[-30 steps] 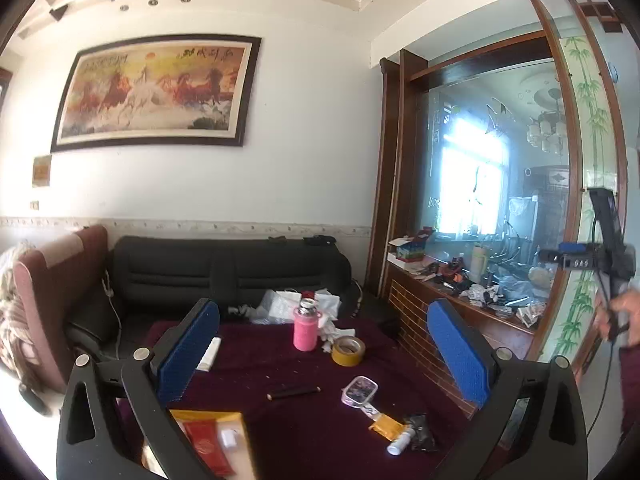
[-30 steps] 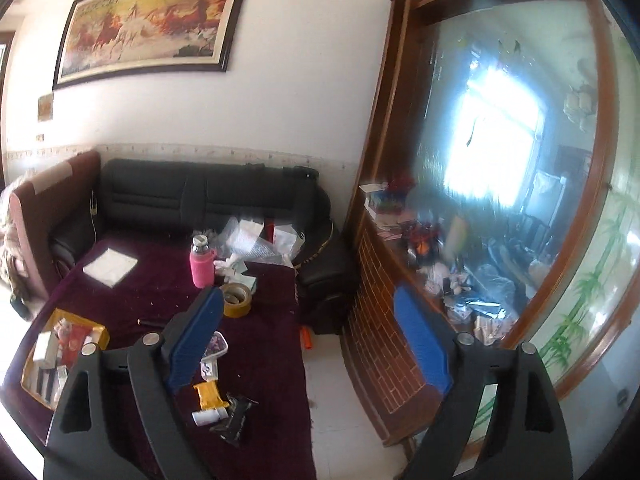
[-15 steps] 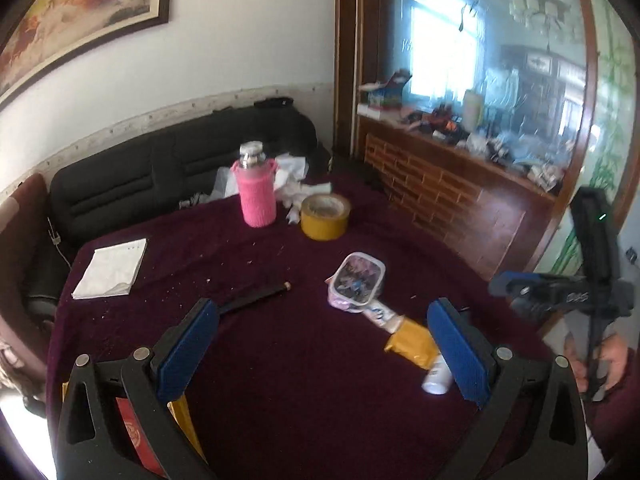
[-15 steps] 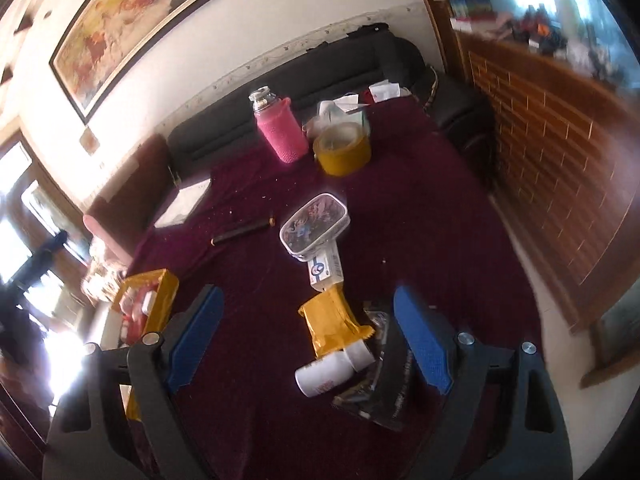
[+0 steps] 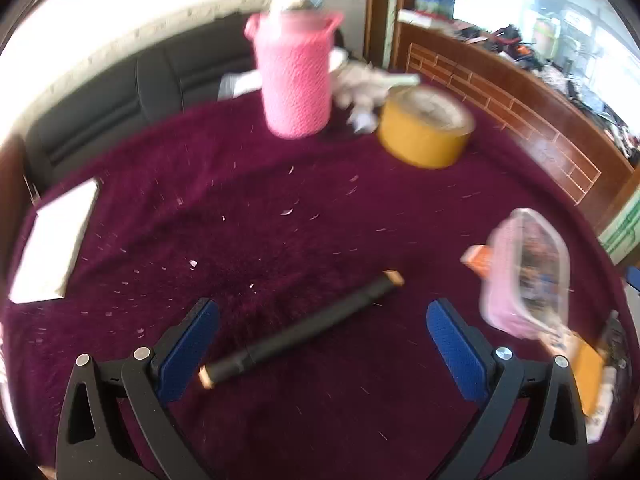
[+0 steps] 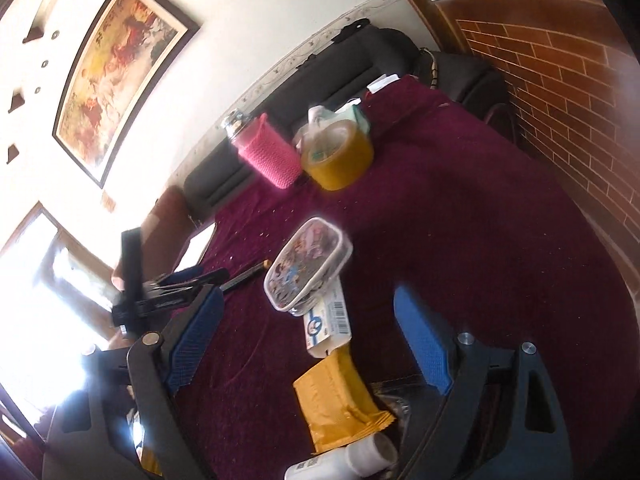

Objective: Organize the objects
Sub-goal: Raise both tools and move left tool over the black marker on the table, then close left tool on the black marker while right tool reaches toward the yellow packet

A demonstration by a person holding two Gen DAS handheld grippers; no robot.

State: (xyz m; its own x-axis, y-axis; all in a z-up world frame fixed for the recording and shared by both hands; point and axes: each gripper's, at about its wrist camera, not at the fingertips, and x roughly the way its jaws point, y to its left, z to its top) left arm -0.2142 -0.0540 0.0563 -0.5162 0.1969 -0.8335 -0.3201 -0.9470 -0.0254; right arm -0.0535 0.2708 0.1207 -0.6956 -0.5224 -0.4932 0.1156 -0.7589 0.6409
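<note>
- A white paper pad (image 5: pixel 54 240) lies at the far left edge of the table (image 5: pixel 320 208), well to the left of the black stick.
- The left hand-held gripper (image 5: pixel 320 354) hangs over the maroon cloth with its blue pads wide apart and nothing clasped; the near end of the black stick (image 5: pixel 300 332) lies between them, close to the left pad, touching neither.
- The black stick, with a tan cap at each end, rests flat and slanted on the cloth.
- A pink knit-covered bottle (image 5: pixel 296 76) stands upright far beyond the stick, and a yellow tape roll (image 5: pixel 424 130) sits just to the right of the bottle.
- A clear lidded box with a cartoon print (image 6: pixel 308 264) lies to the right of the stick, its edge resting on a white carton (image 6: pixel 328 320).
- A yellow padded pouch (image 6: pixel 340 396) lies just nearer than the carton, and a white vial (image 6: pixel 344 464) lies on its side at the pouch's near end.
- The right hand-held gripper (image 6: pixel 308 344) is released, pads spread wide; the carton and pouch lie between them, ungripped.
</note>
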